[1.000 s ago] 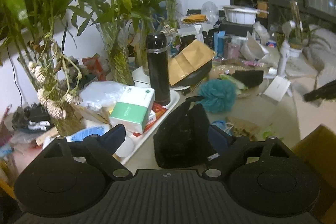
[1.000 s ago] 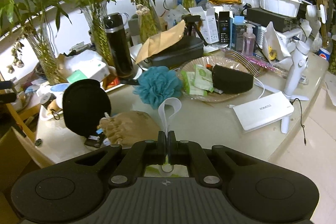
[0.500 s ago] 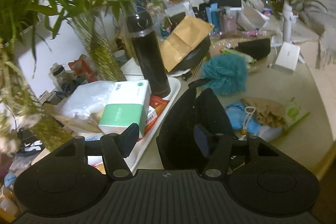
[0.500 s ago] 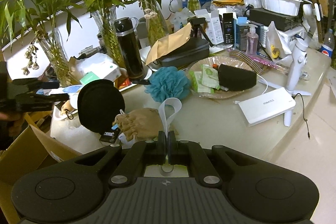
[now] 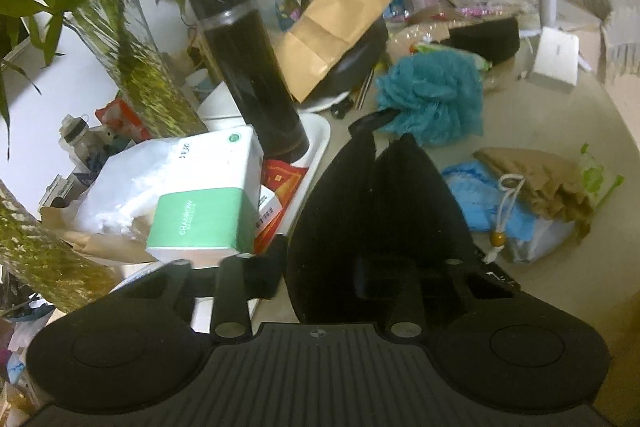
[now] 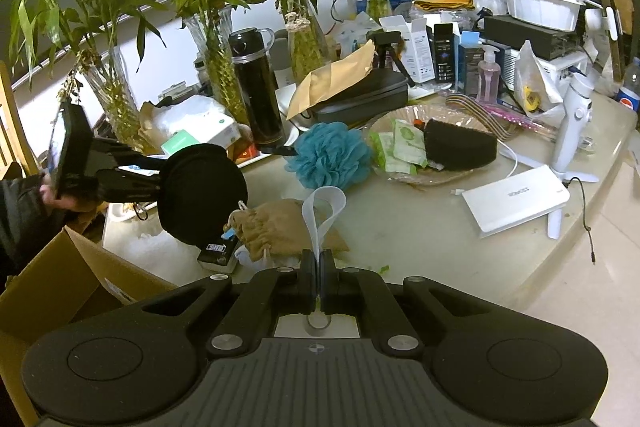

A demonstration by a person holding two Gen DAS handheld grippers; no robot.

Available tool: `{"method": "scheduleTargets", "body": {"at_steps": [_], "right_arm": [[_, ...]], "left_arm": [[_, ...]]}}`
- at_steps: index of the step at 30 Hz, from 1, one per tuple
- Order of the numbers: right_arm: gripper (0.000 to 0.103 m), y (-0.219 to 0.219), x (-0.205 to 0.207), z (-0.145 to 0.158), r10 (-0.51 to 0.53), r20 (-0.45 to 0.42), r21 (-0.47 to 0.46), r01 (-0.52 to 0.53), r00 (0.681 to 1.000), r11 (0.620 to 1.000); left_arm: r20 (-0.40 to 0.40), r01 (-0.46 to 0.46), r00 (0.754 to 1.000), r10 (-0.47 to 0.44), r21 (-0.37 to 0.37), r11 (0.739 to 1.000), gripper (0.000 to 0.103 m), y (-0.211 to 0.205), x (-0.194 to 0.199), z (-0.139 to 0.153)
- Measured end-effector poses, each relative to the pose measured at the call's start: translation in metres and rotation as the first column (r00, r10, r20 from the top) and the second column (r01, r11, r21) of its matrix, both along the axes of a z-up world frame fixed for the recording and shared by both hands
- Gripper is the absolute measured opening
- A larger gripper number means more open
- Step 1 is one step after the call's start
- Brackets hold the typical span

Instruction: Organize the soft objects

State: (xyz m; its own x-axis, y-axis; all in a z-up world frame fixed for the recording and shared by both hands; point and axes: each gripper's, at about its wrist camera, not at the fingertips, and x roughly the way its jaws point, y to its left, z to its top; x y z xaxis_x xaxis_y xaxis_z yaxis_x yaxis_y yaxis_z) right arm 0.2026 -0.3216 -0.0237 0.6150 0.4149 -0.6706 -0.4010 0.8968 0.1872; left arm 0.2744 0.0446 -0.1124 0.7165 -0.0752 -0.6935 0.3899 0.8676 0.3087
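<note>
A black soft pouch stands between the fingers of my left gripper, which has closed in on its sides; it also shows in the right wrist view. My right gripper is shut on a white elastic strap loop and holds it upright. On the table lie a teal bath pouf, a tan drawstring bag and a blue cloth.
A black thermos stands on a white tray with a green-and-white tissue box. Vases of bamboo line the back. A cardboard box sits at the left below the table edge. A white power bank lies at the right.
My left gripper moved forward around the black pouch and its fingers closed in on it. The right gripper kept holding the strap and pulled back slightly.
</note>
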Motion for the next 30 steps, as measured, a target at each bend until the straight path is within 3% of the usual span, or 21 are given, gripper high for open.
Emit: {"method": "scheduleTargets", "body": {"at_steps": [4,10,23,30], "right_arm": [[0.004,0.001,-0.001,0.001,0.001,0.000,-0.001,-0.001,1.000,1.000],[0.004,0.000,-0.005,0.004,-0.004,0.008,-0.001,0.004,1.000,1.000],[0.004,-0.003,-0.024,0.030,-0.022,0.042,0.006,0.022,0.999,1.000],[0.004,0.001,-0.036,0.046,-0.014,0.057,0.011,0.013,0.998,1.000]], "left_arm": [[0.006,-0.012,1.000,0.012,0.005,1.000,0.012,0.001,0.006,-0.002],[0.051,-0.043,0.998,0.044,-0.020,0.999,0.010,0.005,0.003,0.013],[0.164,-0.004,0.986,0.015,-0.068,0.998,0.010,-0.008,-0.032,0.076],[0.144,-0.062,0.986,0.078,-0.111,0.992,0.010,-0.005,-0.054,0.102]]}}
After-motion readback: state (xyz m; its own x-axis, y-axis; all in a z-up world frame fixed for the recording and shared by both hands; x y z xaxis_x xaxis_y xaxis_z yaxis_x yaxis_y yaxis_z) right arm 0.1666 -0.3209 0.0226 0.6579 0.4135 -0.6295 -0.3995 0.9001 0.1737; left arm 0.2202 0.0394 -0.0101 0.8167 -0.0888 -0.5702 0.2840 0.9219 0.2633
